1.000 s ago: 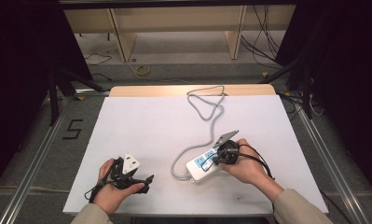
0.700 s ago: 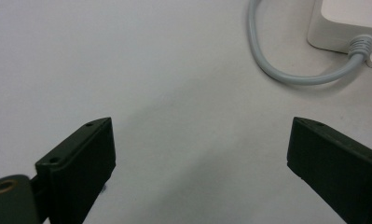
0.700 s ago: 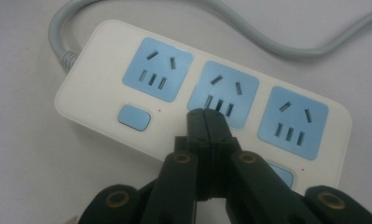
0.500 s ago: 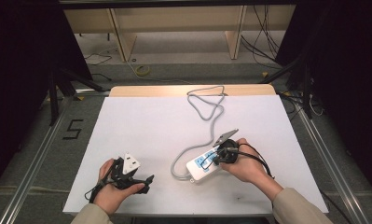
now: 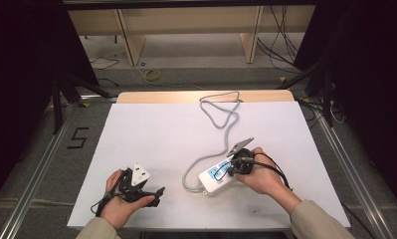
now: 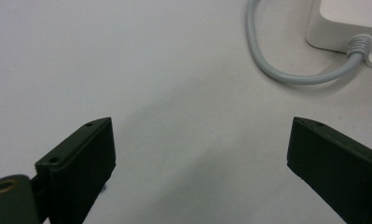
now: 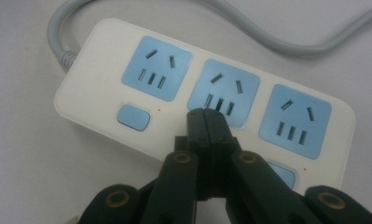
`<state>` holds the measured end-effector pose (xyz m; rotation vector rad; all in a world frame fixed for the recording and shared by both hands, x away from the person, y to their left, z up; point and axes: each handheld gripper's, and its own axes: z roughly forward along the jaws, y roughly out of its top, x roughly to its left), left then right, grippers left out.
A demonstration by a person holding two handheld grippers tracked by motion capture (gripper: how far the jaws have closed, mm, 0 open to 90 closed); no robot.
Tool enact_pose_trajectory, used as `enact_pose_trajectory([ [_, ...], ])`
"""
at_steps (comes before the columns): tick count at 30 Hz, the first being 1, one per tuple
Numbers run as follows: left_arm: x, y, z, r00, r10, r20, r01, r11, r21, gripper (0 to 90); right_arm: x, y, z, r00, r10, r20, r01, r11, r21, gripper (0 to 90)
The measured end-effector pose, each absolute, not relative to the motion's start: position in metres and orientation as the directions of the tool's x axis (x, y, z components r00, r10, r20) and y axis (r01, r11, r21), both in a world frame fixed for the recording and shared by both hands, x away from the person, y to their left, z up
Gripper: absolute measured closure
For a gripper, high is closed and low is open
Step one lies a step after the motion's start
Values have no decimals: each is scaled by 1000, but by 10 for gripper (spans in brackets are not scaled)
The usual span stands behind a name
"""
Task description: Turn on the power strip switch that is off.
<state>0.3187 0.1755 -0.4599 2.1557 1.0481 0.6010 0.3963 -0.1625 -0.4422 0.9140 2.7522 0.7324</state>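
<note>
A white power strip (image 5: 215, 178) with three blue sockets lies on the white table, right of centre. My right gripper (image 5: 228, 171) is shut, with nothing between its jaws. In the right gripper view the closed tips (image 7: 205, 115) rest at the lower edge of the middle socket (image 7: 232, 86) of the power strip (image 7: 88, 91), hiding the spot where that socket's switch sits. The left switch (image 7: 134, 117) is visible. My left gripper (image 5: 157, 195) lies low at the table's front left, open. Its jaws (image 6: 200, 126) stand wide apart over bare table, short of the strip's corner (image 6: 342, 23).
The strip's grey cable (image 5: 221, 117) loops from its near end up to the table's far edge and also curves past in the left gripper view as the cable (image 6: 286, 74). The white table sheet (image 5: 156, 129) spreads between the hands. Wooden shelving (image 5: 186, 30) stands behind the table.
</note>
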Motion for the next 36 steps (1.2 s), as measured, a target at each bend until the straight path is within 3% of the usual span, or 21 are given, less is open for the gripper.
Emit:
enact_pose_trajectory([
  [36,320,176,-460,573,811,116,506,-462,728,74,398,-165,-442,-796,605,31,535,679,503,900],
])
